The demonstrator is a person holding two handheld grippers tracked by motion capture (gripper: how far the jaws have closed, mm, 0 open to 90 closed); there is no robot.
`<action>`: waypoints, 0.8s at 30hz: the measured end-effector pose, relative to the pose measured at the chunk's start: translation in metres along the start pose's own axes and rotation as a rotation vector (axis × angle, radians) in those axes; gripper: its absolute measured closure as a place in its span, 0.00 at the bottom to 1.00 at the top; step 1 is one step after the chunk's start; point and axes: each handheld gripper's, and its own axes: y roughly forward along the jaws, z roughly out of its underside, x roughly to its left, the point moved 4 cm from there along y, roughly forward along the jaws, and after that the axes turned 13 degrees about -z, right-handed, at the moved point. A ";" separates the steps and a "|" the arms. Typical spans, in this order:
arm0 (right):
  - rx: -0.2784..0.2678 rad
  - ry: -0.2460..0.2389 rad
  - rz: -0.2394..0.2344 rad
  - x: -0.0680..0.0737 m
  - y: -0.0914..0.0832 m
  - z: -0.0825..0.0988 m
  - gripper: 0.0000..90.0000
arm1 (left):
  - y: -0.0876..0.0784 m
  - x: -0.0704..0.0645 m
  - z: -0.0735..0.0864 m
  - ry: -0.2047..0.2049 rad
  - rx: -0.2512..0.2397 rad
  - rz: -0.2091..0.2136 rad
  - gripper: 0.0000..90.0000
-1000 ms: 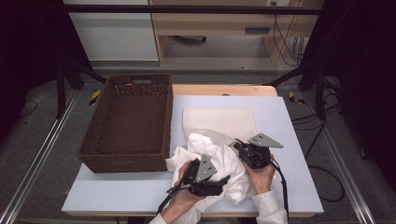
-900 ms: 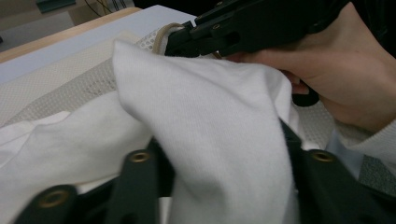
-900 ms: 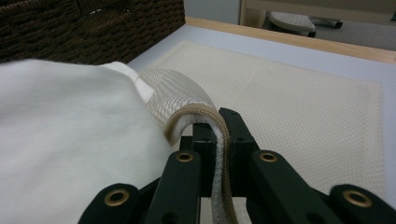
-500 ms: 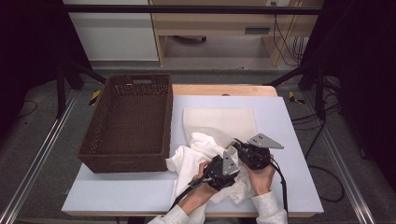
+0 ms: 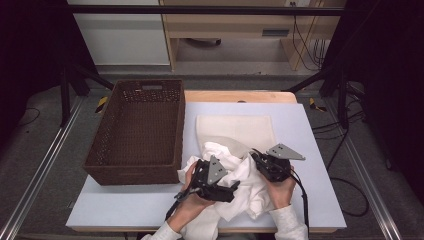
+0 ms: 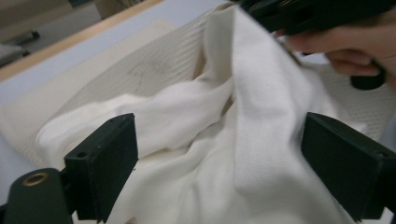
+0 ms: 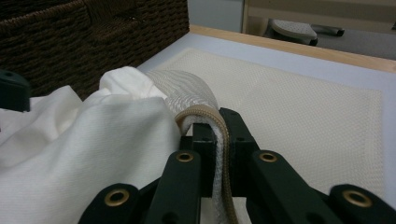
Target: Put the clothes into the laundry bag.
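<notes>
High view: one white garment [image 5: 235, 175] is lying bunched at the table's [image 5: 310, 165] near edge, beside one basket [image 5: 137, 130]. Left gripper [image 5: 227, 187] is just opening, released; right gripper [image 5: 257, 156] is clenching its hem.

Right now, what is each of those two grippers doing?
Left gripper: jaws have just been opening; open, crumpled white cloth between them, not pinched.
Right gripper: shut on the cream waffle-weave towel's tan-trimmed edge.
</notes>
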 end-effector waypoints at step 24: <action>-0.011 0.000 0.001 0.003 0.004 0.002 0.95 | 0.009 -0.043 -0.007 -0.009 -0.056 0.127 0.89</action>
